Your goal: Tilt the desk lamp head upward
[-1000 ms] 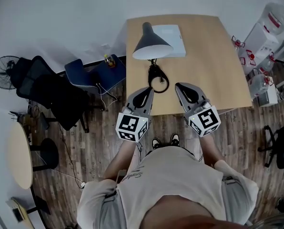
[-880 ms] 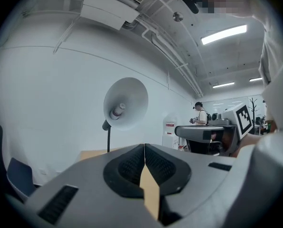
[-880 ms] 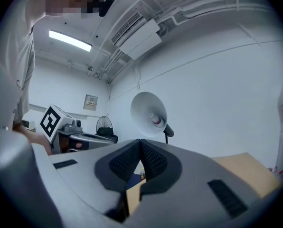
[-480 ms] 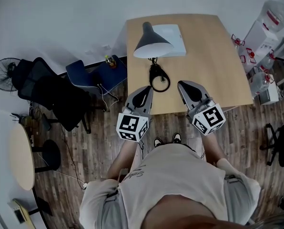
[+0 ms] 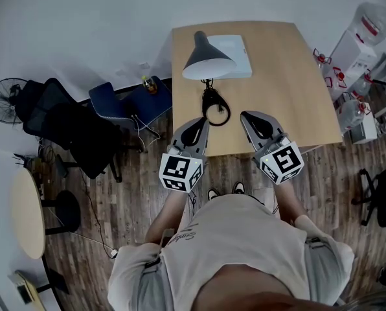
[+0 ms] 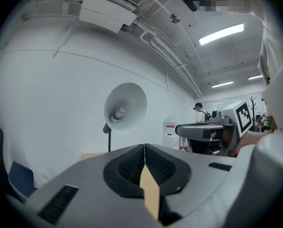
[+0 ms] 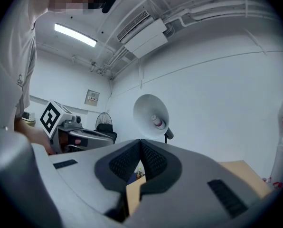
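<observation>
A dark desk lamp stands on the wooden desk point(image 5: 290, 89); its cone head point(image 5: 206, 56) sits over a white pad and its ring base point(image 5: 214, 109) lies nearer me. My left gripper point(image 5: 199, 126) is shut and empty at the desk's front edge, left of the base. My right gripper point(image 5: 252, 121) is shut and empty to the base's right. In the left gripper view the lamp head point(image 6: 125, 107) opens toward the camera with the bulb showing. The right gripper view shows the same head point(image 7: 152, 116) above my shut jaws.
A white pad point(image 5: 235, 54) lies under the lamp head at the desk's back. Dark office chairs point(image 5: 83, 131) and a fan point(image 5: 2, 96) stand left of the desk. Water bottles point(image 5: 368, 31) and a rack stand at the right. A round table point(image 5: 26, 212) is at far left.
Both grippers have stayed almost in place at the desk's front edge; the view shifted slightly. The lamp has not moved.
</observation>
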A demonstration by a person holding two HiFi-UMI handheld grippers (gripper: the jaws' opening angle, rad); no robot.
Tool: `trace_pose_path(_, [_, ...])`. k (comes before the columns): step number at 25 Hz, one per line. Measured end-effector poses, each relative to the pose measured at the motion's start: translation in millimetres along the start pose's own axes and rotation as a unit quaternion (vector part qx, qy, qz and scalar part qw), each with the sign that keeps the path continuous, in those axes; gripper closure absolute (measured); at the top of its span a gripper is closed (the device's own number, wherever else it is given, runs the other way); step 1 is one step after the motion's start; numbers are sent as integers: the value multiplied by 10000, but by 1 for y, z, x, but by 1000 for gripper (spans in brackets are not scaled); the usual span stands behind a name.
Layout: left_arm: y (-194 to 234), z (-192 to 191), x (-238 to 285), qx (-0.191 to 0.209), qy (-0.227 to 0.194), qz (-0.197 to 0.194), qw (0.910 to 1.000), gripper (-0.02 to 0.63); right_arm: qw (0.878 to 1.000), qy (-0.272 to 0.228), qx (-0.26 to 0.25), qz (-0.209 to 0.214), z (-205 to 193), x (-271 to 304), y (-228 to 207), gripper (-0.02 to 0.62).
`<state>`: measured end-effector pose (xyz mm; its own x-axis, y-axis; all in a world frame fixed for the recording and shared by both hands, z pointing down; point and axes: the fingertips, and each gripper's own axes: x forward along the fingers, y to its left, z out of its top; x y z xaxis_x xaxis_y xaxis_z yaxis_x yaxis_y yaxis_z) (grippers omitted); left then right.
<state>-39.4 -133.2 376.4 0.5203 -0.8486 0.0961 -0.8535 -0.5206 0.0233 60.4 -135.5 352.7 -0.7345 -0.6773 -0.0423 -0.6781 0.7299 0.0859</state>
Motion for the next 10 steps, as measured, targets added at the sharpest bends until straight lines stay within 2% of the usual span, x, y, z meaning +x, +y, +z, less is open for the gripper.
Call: trace_pose_path(10, [0,6,8,15,-34,-30,10000,591,10000,-27,-19,22,4,5,-8,600])
